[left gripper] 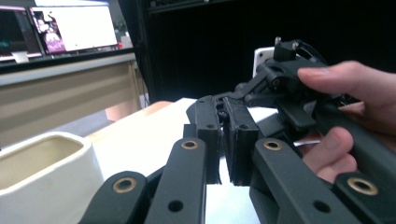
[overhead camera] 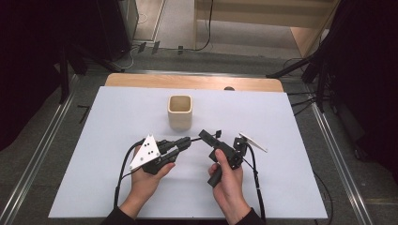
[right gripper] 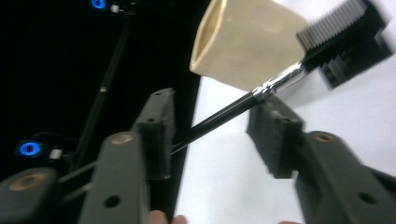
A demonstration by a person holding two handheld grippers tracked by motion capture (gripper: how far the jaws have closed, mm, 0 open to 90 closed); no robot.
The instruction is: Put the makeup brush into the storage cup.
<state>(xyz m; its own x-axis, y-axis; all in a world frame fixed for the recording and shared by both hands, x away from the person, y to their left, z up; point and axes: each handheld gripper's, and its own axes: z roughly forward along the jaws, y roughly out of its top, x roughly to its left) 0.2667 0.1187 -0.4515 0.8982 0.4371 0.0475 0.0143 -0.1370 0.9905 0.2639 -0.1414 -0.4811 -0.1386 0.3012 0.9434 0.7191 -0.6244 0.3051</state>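
A thin black rod with a silver collar (right gripper: 252,95), like a brush handle, runs slantwise between my two grippers. My left gripper (overhead camera: 185,143) is shut on its far end; its ribbed pads (right gripper: 345,37) show clamped there in the right gripper view. In the left gripper view those jaws (left gripper: 226,140) stand pressed together. My right gripper (right gripper: 210,135) is open around the rod's near part, with a clear gap to the right pad. A cream square cup (overhead camera: 180,111) stands upright just beyond both grippers, close behind the rod (right gripper: 247,42).
A white mat (overhead camera: 117,187) covers the table, with a wooden strip (overhead camera: 192,82) at its far edge. The person's right hand (left gripper: 345,116) grips the right gripper (left gripper: 275,93) close in front of the left jaws. Dark stands and cables ring the table.
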